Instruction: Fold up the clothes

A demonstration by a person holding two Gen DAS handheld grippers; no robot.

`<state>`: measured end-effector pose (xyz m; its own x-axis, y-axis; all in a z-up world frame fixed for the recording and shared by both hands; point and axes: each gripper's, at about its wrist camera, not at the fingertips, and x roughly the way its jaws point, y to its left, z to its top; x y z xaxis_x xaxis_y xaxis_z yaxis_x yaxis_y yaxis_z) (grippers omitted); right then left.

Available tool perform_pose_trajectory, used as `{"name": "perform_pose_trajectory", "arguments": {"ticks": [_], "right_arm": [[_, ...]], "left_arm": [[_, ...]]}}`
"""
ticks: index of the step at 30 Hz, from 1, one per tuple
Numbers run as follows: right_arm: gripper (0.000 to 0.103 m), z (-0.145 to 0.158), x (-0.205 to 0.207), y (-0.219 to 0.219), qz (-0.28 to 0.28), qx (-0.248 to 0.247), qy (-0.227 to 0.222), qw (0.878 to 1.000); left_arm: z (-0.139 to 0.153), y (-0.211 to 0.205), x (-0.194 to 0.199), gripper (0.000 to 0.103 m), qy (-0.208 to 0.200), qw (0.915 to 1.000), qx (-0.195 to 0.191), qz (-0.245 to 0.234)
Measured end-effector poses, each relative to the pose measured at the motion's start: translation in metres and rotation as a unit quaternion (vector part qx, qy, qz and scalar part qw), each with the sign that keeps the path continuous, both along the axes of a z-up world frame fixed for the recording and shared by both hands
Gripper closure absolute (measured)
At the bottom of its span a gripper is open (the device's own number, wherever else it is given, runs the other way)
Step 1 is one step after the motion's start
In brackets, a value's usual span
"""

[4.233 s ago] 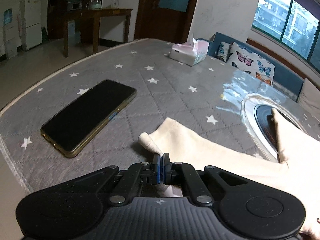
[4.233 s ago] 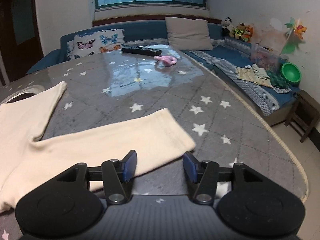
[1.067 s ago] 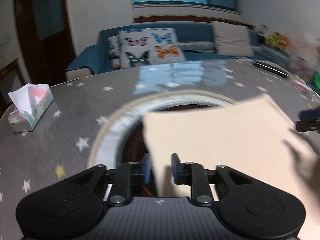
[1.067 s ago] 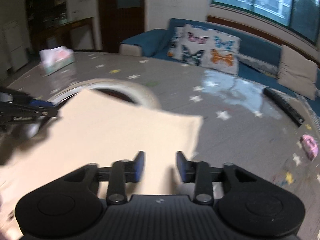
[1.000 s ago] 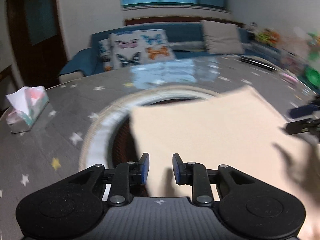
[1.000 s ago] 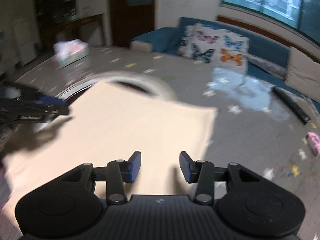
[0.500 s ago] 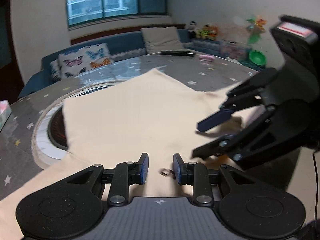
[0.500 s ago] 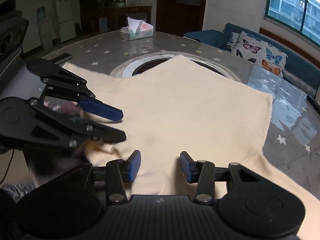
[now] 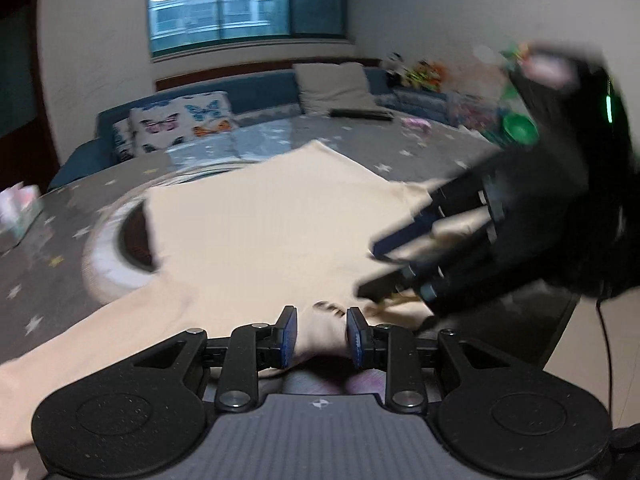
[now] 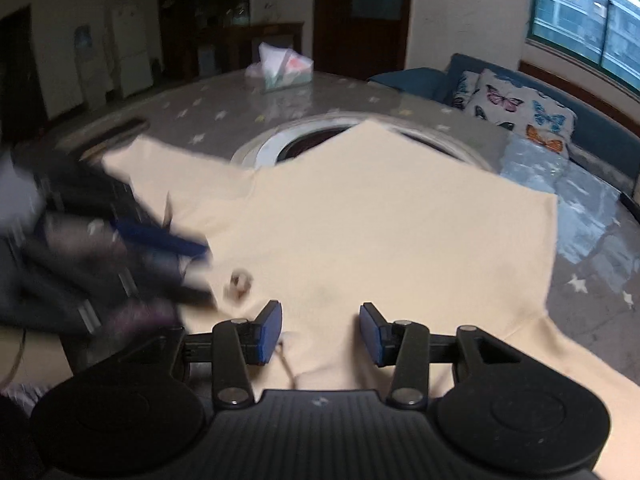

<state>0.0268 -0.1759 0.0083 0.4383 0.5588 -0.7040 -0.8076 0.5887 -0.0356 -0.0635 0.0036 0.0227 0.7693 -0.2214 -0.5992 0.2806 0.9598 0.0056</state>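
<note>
Two claws over one cream long-sleeved cotton garment [image 10: 380, 232], spread flat on grey star-printed bench [image 10: 224, 120]. Step judged: release before next fold. Left claw [image 9: 319, 334] opening, neckline cloth between pads. Right claw [image 10: 319, 334] apart, gripping nothing, angled downward. Next: regrip a sleeve.

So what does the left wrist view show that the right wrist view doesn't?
Only the left wrist view: the beige cushion, remote control and green bowl.

Only the right wrist view: the tissue box, dark door and white fridge.

Both: the cream garment spread on the star-patterned table, its round opening and the butterfly pillow.
</note>
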Motion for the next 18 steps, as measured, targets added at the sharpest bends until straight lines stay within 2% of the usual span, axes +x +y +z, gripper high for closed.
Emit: {"name": "perform_pose_trajectory", "arguments": {"ticks": [3, 6, 8, 11, 14, 18], "right_arm": [[0.06, 0.007, -0.003, -0.002, 0.008, 0.002, -0.013, 1.0], [0.06, 0.018, 0.001, -0.001, 0.009, 0.021, -0.019, 1.0], [0.059, 0.023, 0.004, 0.005, 0.012, 0.032, -0.019, 0.999], [0.06, 0.02, 0.005, 0.019, 0.026, 0.039, -0.012, 0.999], [0.06, 0.01, 0.003, 0.032, 0.046, 0.033, 0.002, 0.998], [0.06, 0.0, -0.002, 0.04, 0.065, 0.01, 0.005, 0.998]], "left_arm": [[0.01, 0.03, -0.018, 0.067, -0.001, 0.9981, -0.01, 0.061], [0.014, 0.064, -0.028, 0.067, 0.007, 0.9886, -0.003, 0.15], [0.014, 0.086, -0.033, 0.067, 0.014, 0.9759, 0.005, 0.218], [0.008, 0.118, -0.034, 0.067, 0.031, 0.9465, 0.018, 0.321], [0.002, 0.149, -0.036, 0.067, 0.053, 0.9206, 0.002, 0.387], [-0.002, 0.169, -0.031, 0.067, 0.061, 0.909, -0.022, 0.412]]}}
